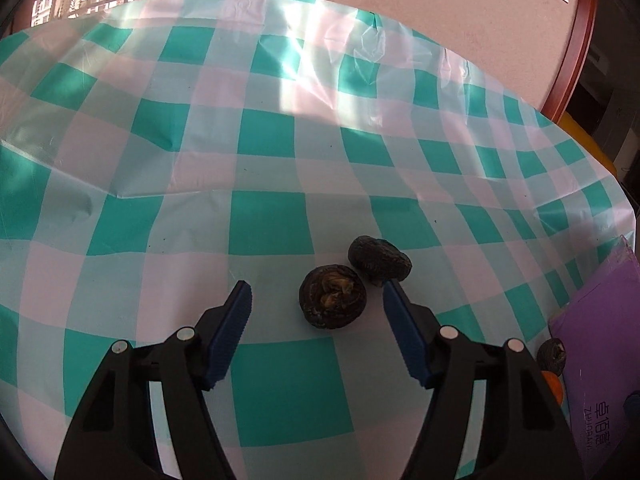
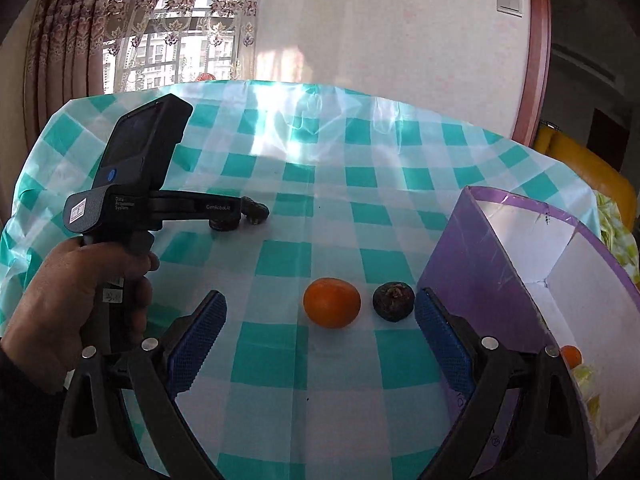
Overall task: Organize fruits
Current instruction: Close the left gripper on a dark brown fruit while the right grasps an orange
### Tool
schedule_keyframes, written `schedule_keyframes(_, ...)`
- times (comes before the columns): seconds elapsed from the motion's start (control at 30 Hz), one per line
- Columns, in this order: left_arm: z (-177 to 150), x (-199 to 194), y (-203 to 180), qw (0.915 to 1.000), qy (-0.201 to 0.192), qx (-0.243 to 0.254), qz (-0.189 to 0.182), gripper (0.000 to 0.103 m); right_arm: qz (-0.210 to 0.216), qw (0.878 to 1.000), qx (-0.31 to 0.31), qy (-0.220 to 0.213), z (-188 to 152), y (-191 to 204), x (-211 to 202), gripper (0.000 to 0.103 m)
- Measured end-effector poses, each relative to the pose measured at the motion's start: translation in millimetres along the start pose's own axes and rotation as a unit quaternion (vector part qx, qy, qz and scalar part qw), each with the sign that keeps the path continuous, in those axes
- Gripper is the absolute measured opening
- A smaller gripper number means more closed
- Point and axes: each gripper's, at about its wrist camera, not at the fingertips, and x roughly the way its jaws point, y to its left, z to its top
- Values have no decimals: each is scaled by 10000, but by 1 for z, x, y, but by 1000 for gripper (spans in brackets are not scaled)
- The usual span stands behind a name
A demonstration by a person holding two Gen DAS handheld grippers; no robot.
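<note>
Right gripper (image 2: 320, 312) jaws wide, nothing gripped; the orange fruit (image 2: 332, 302) and one dark wrinkled fruit (image 2: 393, 302) lie on the checked tablecloth (image 2: 280, 360) between its blue pads, untouched. Purple box (image 2: 472, 264) just right of them, white inside, another small orange fruit (image 2: 571, 356) in it. Box side carries printed characters, too small to read. Left gripper (image 1: 316, 294) jaws apart around a dark fruit (image 1: 333, 299), pads not touching; a second dark fruit (image 1: 378, 259) sits just beyond, by the right finger. Farther off, a hand (image 2: 72, 292) holds the left gripper's handle, labelled "Data Acquisition System" and "GenRobot.AI". Curtains (image 2: 80, 40) behind. Dark fruits counted: three.
</note>
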Motion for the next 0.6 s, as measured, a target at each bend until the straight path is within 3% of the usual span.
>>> schedule_keyframes(0.23,2,15,-13,9985,325,292,321,63,87,9977,440,508,-2,-8,37,92)
schedule_keyframes(0.33,1,16,-20,9968,338,472,549,49,117,9963,596,602,-1,-12,46,92)
schedule_keyframes(0.37,0,17,-22,9961,336,537,616,39,107,9959,633,642,0,-13,49,92)
schedule_keyframes(0.6,-2,14,-26,9950,267,626,726,37,-20,9932,766,882,3,-15,66,90)
